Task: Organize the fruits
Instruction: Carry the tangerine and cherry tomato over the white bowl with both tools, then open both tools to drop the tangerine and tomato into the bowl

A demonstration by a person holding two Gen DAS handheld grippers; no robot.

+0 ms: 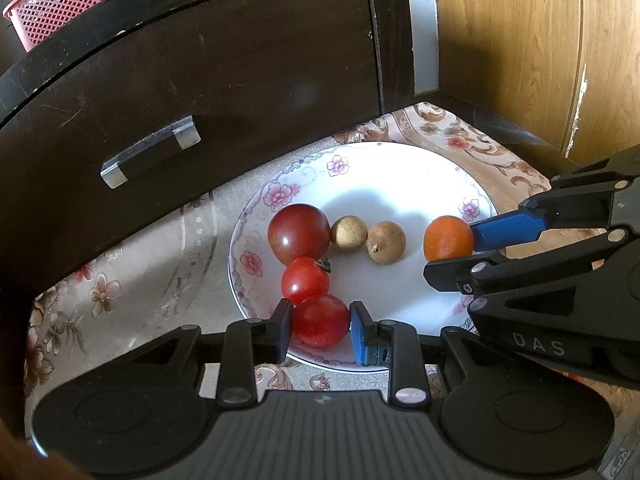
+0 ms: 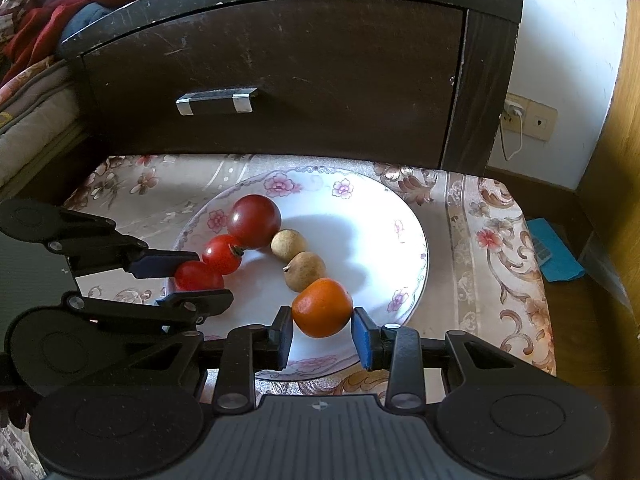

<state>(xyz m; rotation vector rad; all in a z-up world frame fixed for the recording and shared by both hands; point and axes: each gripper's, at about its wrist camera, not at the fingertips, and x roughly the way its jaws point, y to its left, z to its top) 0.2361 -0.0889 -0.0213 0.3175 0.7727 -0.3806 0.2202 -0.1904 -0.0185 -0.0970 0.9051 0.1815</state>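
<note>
While both tools reach over a white floral plate (image 2: 404,216), the left hand-held gripper (image 1: 321,325) closes its pads against a glossy red tomato (image 1: 320,320) at the plate's near rim. The right hand-held gripper (image 2: 322,331) clamps a round, dimpled orange (image 2: 322,307). Just beyond them lie two more smooth tomatoes and two rough tan fruits.

White floral-rimmed plate (image 2: 404,216) holds six fruits in an arc. One dark red tomato (image 2: 254,221), two smaller bright red tomatoes (image 2: 221,254) (image 2: 198,276), touching. Then two tan round fruits (image 2: 289,244) (image 2: 306,271) and an orange (image 2: 322,307).
</note>
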